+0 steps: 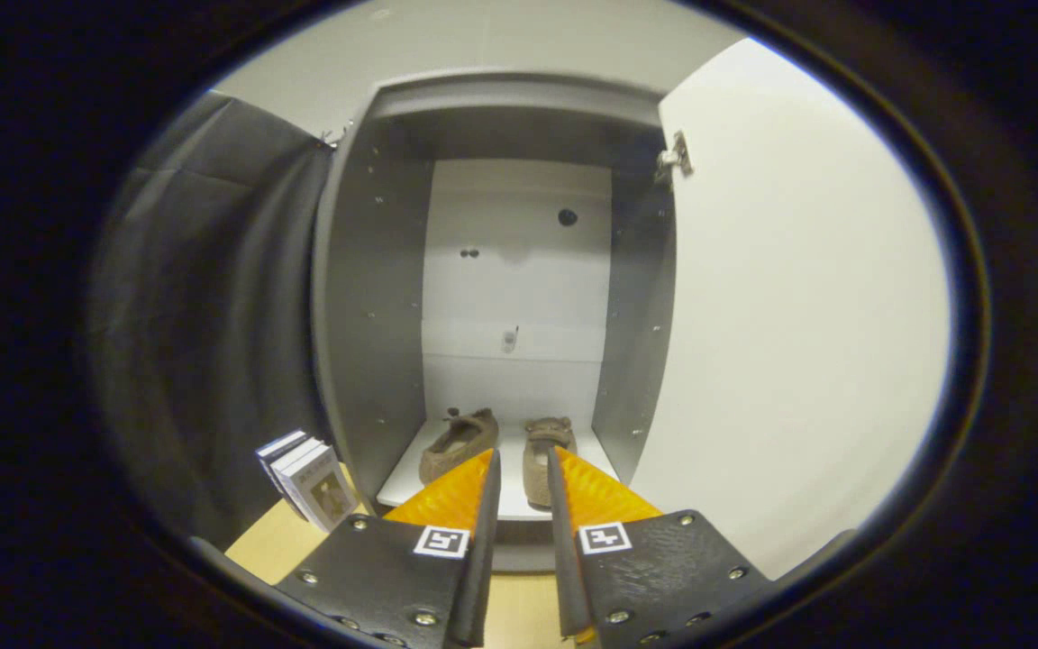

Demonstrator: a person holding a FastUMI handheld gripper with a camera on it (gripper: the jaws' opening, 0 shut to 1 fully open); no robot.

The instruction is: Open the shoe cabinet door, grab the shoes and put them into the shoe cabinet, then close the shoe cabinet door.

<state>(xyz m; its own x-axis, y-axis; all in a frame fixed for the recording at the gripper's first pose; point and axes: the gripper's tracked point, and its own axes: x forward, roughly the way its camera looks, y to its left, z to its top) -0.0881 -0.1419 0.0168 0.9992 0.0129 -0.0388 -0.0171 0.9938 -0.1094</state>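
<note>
With both shoes already lying on the bottom shelf (501,491) and the door (798,315) swung wide, the step in hand looks like closing the shoe cabinet (375,297). To do it well, the gripper (521,461) should back clear of the opening first, so that neither finger catches the shelf's front edge or nudges a shoe. Then it should travel round to the door's free edge, away from the hinge (674,158), and push on the flat panel with a steady sweep instead of trying to pinch it. The door carries no handle that I can make out, so a push from its outer face seems the safer choice. The risk is a swing that stops short and leaves a gap.

Going left to right: some small books (307,476) lean on the wooden floor just outside the cabinet's left front corner. Inside, the left shoe (458,442) lies toward the shelf's left side, angled a little. The right shoe (544,451) sits near the shelf's right side, running straight from the back wall toward the front edge. They are low brown slip-ons, soft-looking, each with a small knot or bow at the end nearer the back wall. They lie close together but apart.

The gripper's fingers stand narrow, with a slim gap between them, and hold nothing; their tips point at the shelf's front edge, between the shoes.
</note>
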